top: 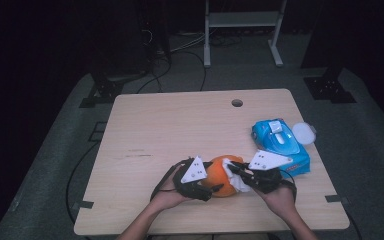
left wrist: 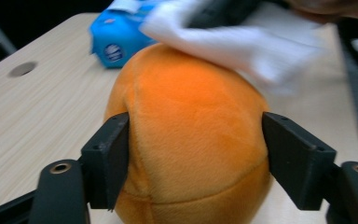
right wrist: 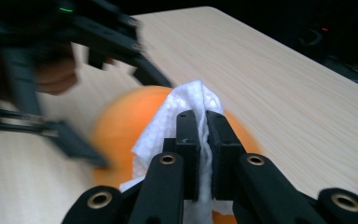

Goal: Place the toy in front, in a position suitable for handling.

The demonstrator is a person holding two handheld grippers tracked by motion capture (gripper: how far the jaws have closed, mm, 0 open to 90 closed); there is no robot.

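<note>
While I wipe the round orange plush ball with the white paper wipe, my job is to keep the ball from rolling under the strokes. It sits on the pale wooden desk, near the front edge and between my two hands. My left tool brackets it at mid-height, one jaw on each flank, pads against the plush; the jaws stand partly closed, about as wide as the ball, and I judge that grip just firm enough. My right tool is fully closed on a fold of the wipe, which drapes over the top of the ball on the side facing that hand.

To do this well, I would press lightly, drag the wipe across the crown in short passes, and keep the left jaws low so the cloth does not snag on them. Plush gives way, so squeezing harder would only dent it.

Just beside my right hand lies the blue plastic pack of wet wipes, with a white round lid at its far corner. That pack crowds my right elbow room; a wide sweep could knock it. A small cable hole sits well apart at the back.
</note>
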